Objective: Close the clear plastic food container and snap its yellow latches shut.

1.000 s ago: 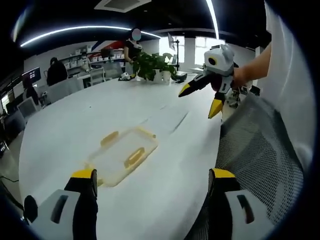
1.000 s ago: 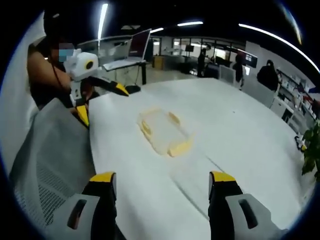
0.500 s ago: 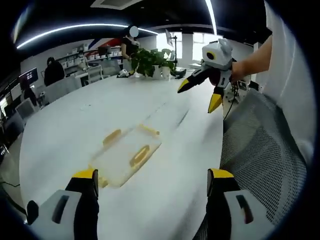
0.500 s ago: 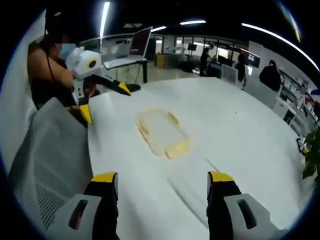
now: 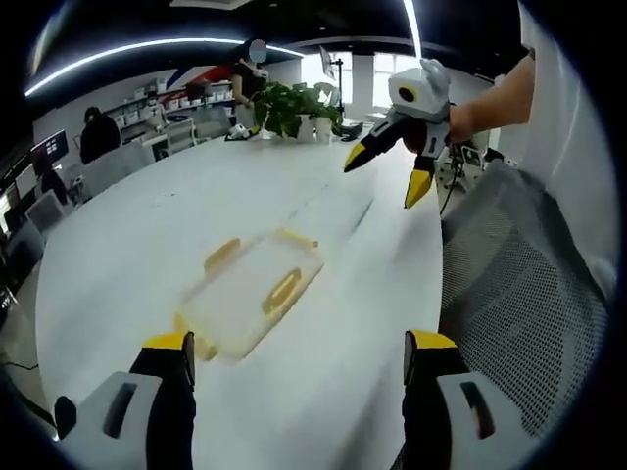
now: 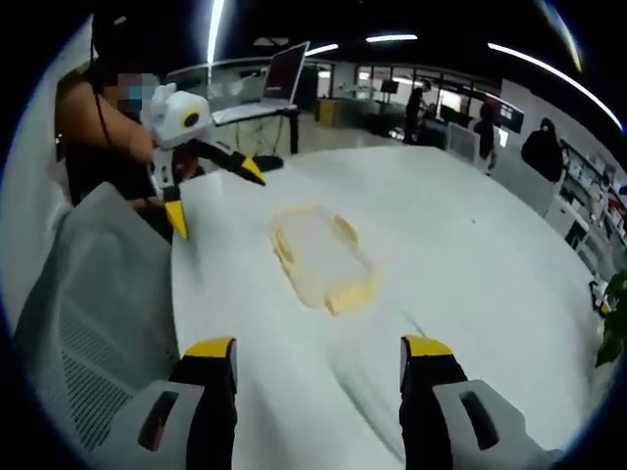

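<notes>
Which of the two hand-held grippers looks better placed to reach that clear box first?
Probably the left hand-held gripper: the clear container lies nearer its open jaws. From the right hand-held gripper, also open, it sits farther off.

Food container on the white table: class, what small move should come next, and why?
Probably bring both tools down toward the container. The left tool and right tool both hang open above the table, touching nothing, and the yellow latches lie out of their reach.
</notes>
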`<state>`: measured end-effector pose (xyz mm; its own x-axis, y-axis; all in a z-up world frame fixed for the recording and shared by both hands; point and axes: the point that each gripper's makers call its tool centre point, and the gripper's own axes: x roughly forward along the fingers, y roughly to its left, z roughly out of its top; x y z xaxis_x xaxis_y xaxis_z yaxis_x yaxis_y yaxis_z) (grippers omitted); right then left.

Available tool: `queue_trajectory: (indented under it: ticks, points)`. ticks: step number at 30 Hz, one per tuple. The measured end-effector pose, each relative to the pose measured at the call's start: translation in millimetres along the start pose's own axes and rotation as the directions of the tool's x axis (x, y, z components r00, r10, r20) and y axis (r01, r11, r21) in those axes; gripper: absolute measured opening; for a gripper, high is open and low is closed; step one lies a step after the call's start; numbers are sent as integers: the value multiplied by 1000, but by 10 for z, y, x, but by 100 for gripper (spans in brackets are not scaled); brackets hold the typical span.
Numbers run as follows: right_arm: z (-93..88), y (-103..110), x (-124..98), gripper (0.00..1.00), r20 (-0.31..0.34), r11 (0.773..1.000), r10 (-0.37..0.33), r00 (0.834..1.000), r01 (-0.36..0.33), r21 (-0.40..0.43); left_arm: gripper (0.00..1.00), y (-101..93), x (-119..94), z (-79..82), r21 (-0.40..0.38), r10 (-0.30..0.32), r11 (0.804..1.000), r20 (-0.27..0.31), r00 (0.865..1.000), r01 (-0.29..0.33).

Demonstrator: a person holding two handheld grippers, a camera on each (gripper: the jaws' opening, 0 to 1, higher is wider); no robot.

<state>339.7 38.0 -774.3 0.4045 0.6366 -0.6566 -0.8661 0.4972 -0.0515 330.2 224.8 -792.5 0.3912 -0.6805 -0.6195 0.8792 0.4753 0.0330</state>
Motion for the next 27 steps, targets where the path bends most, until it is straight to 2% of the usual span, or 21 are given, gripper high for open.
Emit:
queue_trajectory:
  ticks: [7, 17, 27]
  points:
    - [44, -4, 82, 68, -1, 1000, 11, 1000, -11, -15, 89, 53, 6, -70, 5, -4, 1000, -17, 1000, 4]
    - [89, -51, 151, 68, 0, 999, 16, 1000, -16, -28, 88, 163, 22, -87, 21, -12, 1000, -30, 999, 13]
    - [111, -91, 234, 68, -19, 997, 38, 999, -39, -65, 86, 245, 42, -120, 64, -32, 997, -71, 997, 36]
